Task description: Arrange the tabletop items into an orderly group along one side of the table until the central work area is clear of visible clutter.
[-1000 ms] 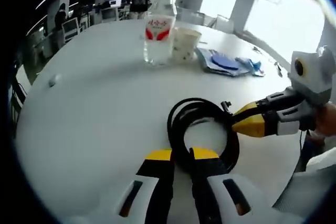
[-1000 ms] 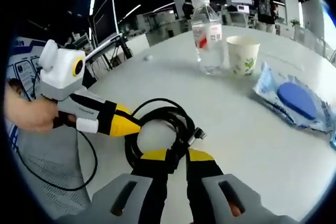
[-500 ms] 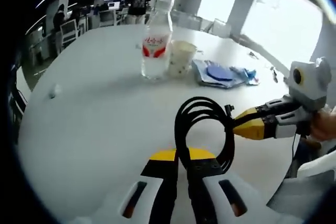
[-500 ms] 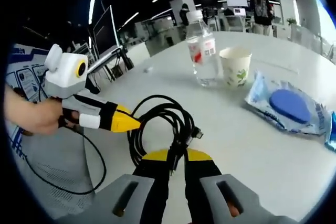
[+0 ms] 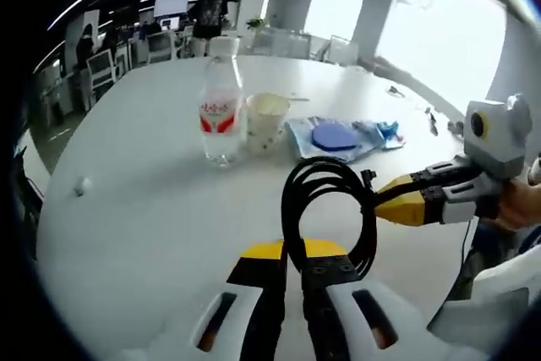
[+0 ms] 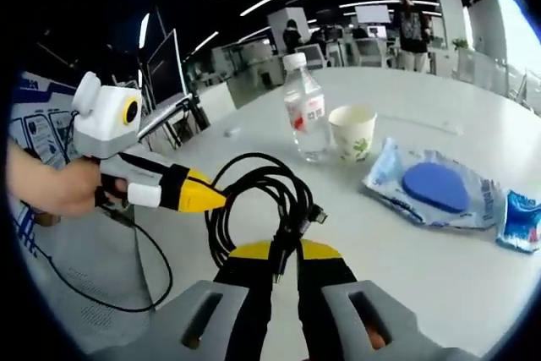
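Cable coil (image 5: 325,209), black and looped, hangs between both claws, lifted off the white bench (image 5: 144,209). The left claw (image 5: 292,253) is clenched on the near side of the loop; the right claw (image 6: 286,251) is clamped on the opposite side, by the small plug end. Beyond it, near the bench's middle, stand a water bottle (image 5: 220,116) and a paper cup (image 5: 266,123) just beside each other, then a clear packet with a blue pad (image 6: 431,188) and a small blue wrapper (image 6: 522,219) further along.

The risk, as I judge it: each claw seems to pinch only some of the strands, so the loops may spring apart and sprawl over the bench. Pulling the claws apart could also drag the coil out of one grip, and a swinging loop might topple the bottle or cup.
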Available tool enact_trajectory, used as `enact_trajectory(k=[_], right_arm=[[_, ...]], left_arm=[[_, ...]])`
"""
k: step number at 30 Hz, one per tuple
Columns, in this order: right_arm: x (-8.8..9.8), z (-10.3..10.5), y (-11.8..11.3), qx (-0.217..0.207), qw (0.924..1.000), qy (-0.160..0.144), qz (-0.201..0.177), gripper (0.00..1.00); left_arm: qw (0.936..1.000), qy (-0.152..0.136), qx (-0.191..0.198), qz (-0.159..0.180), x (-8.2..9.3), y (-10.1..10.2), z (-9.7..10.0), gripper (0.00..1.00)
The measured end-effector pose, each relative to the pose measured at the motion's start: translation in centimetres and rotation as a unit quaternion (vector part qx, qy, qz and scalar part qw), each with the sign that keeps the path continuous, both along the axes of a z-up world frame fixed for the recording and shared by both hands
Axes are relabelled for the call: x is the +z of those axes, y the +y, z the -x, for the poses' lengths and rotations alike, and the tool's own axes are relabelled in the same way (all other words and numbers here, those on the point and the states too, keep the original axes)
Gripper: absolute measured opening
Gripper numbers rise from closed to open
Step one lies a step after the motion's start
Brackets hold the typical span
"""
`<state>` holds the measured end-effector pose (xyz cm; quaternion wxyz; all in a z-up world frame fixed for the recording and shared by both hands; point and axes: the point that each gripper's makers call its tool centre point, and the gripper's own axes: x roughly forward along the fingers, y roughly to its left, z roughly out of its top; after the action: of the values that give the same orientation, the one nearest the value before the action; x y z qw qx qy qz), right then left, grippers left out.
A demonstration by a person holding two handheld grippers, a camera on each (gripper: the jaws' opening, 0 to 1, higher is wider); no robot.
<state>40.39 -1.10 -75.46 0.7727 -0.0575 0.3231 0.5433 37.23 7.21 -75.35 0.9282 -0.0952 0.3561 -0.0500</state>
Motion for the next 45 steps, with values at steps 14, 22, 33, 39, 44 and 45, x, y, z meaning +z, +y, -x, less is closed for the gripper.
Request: enact_trajectory(k=[14,22,33,39,44,45], right_arm=[[2.1,-2.4,-4.6,-0.036,0.9991,-0.022,-0.004,0.06],[2.8,-3.7,-7.7,-0.058,0.9978,-0.032,-0.001,0.06],[3.4,-4.8,-11.1,-0.091,0.9952,-0.036,-0.005,0.06],[3.6,-5.5,-13.2,-0.109,0.9933,-0.038,-0.005,0.06],[3.7,-6.2,-15.2,-0.123,0.9916,-0.04,-0.003,0.06],[3.8,-6.3,-15.6,-0.127,0.9911,-0.041,-0.002,0.06]], left_arm=[[0.9989,-0.02,-0.042,-0.002,1.9,-4.3,-3.3,0.0],[0.9971,-0.027,-0.071,0.0,2.5,-7.4,-4.8,0.0],[0.9944,-0.028,-0.102,-0.002,3.2,-10.6,-6.5,0.0],[0.9926,-0.03,-0.118,0.002,3.4,-12.7,-7.4,0.01],[0.9906,-0.031,-0.133,0.005,3.5,-14.7,-8.1,0.01],[0.99,-0.031,-0.137,0.005,3.5,-15.1,-8.3,0.01]])
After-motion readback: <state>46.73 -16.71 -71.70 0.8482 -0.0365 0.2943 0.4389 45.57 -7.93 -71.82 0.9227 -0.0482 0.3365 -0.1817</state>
